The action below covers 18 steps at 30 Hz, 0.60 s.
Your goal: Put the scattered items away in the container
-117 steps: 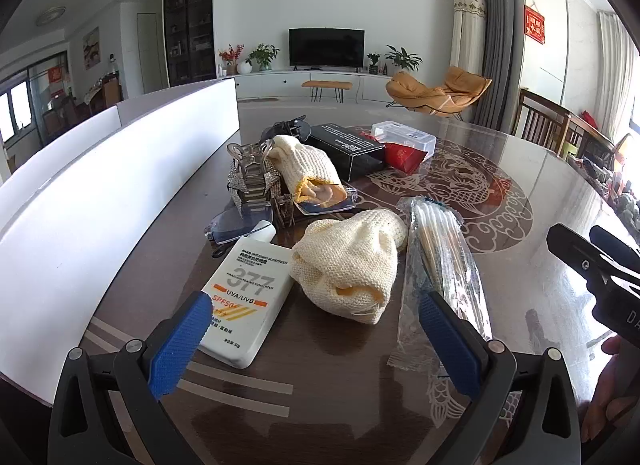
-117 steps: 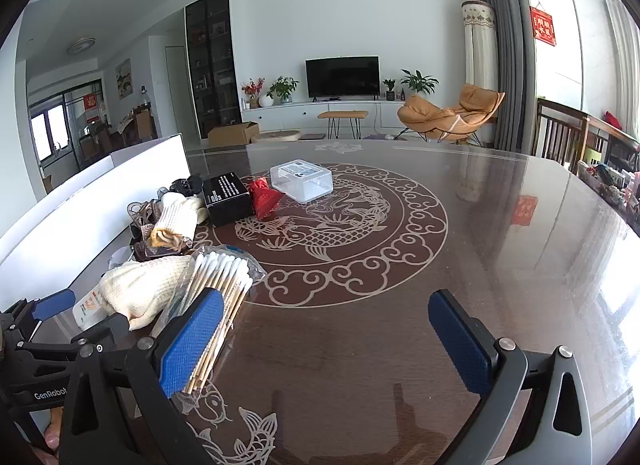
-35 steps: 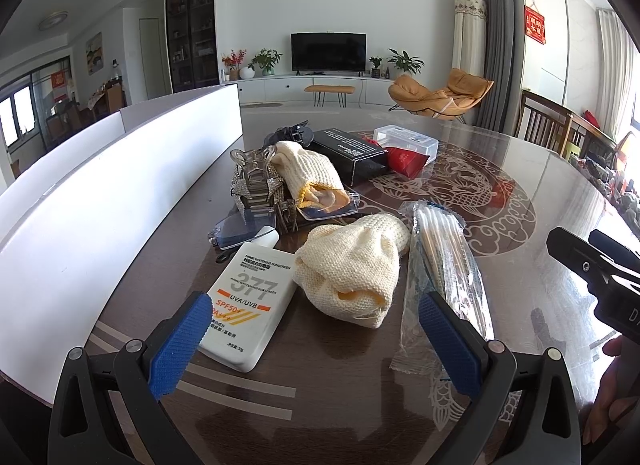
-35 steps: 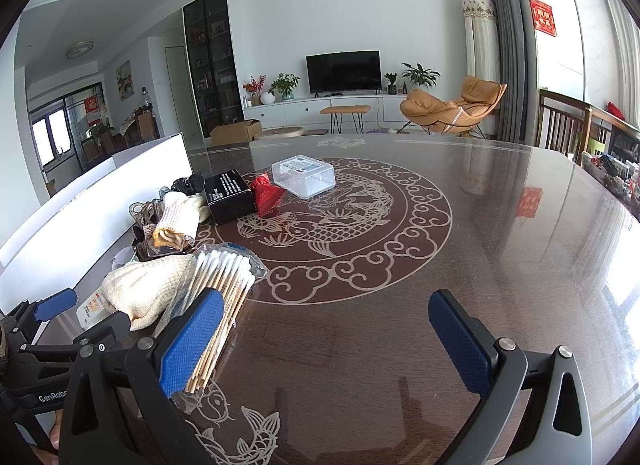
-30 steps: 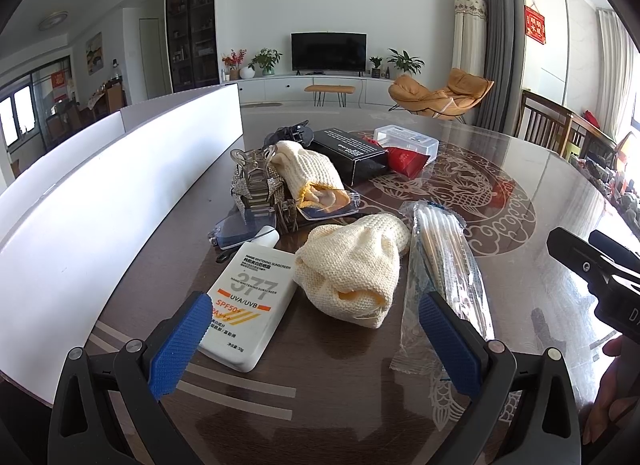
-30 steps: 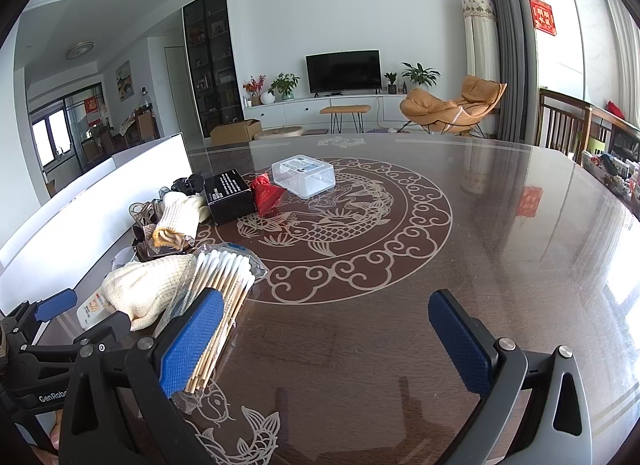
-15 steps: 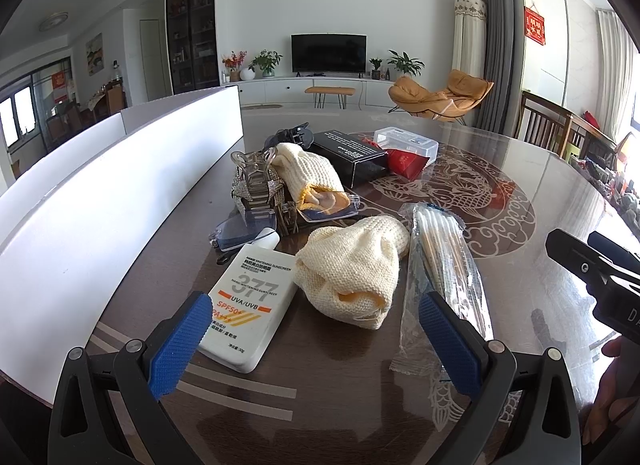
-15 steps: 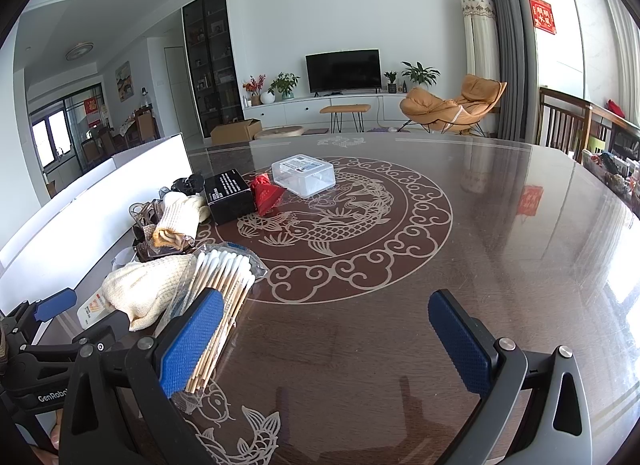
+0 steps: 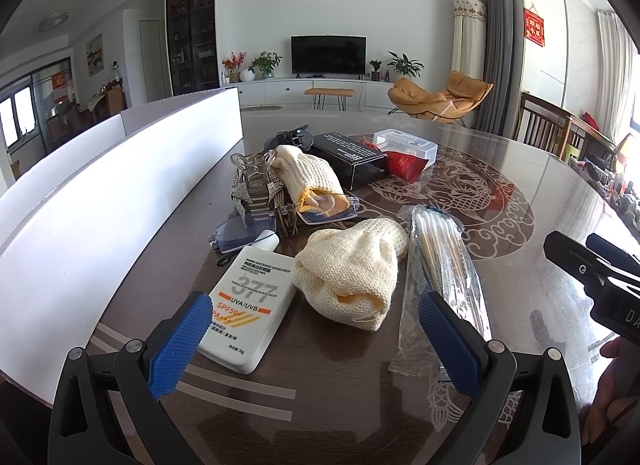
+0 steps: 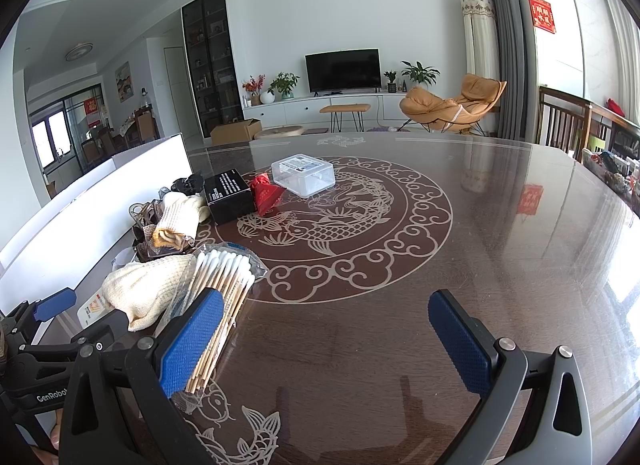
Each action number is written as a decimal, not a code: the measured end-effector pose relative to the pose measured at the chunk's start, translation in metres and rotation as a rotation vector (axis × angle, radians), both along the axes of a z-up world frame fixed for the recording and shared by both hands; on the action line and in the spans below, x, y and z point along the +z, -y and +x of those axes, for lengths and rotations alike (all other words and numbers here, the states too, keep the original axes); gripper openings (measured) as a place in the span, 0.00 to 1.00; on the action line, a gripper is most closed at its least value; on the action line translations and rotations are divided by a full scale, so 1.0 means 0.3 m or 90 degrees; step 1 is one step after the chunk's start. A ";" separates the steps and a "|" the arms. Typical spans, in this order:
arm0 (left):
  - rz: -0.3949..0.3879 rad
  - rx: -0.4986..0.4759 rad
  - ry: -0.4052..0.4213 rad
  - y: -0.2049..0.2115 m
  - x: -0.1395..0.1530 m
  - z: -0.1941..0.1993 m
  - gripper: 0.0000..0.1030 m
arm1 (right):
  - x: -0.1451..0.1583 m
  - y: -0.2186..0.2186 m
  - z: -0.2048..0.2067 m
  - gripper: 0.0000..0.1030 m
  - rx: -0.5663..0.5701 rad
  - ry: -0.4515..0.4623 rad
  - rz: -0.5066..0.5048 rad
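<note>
My left gripper (image 9: 316, 339) hangs open above the near edge of the dark table, empty. Just ahead of it lie a white sunscreen bottle (image 9: 250, 307), a cream knitted glove (image 9: 352, 275) and a clear bag of cotton swabs (image 9: 440, 265). Farther back lie a second cream glove (image 9: 310, 177), a shiny hair clip (image 9: 256, 181), a black box (image 9: 348, 157), a red packet (image 9: 404, 165) and a clear lidded plastic box (image 9: 404, 143). My right gripper (image 10: 326, 339) is open and empty over bare table, with the swab bag (image 10: 218, 285) by its left finger. The plastic box (image 10: 304, 175) stands far ahead.
A long white board (image 9: 100, 193) stands upright along the table's left side. The table (image 10: 500, 245) bears a pale dragon inlay. Wooden chairs (image 10: 564, 121) stand at the right, and a hand (image 9: 608, 393) holds the right gripper's handle.
Both views have shifted only slightly; the items on the table lie where they were and both grippers stay open.
</note>
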State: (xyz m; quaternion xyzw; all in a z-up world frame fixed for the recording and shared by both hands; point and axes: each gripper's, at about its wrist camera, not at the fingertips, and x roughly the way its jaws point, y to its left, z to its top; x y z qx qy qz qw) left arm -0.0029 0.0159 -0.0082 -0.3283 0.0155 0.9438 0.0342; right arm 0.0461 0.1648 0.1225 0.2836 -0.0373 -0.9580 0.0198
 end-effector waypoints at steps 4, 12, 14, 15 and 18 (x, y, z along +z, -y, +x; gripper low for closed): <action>0.000 0.000 0.000 0.000 0.000 0.000 1.00 | -0.001 0.000 -0.001 0.99 0.000 0.000 0.000; 0.001 0.000 -0.004 -0.001 0.009 0.003 1.00 | 0.000 -0.003 0.000 0.99 0.000 -0.001 -0.001; 0.001 0.000 -0.005 -0.001 0.010 0.003 1.00 | 0.000 -0.003 0.000 0.99 0.000 -0.001 -0.002; 0.001 0.000 -0.006 -0.001 0.011 0.003 1.00 | 0.000 -0.003 0.000 0.99 0.000 -0.001 -0.002; 0.001 0.000 -0.006 -0.002 0.011 0.003 1.00 | 0.000 -0.003 0.000 0.99 0.000 0.000 -0.002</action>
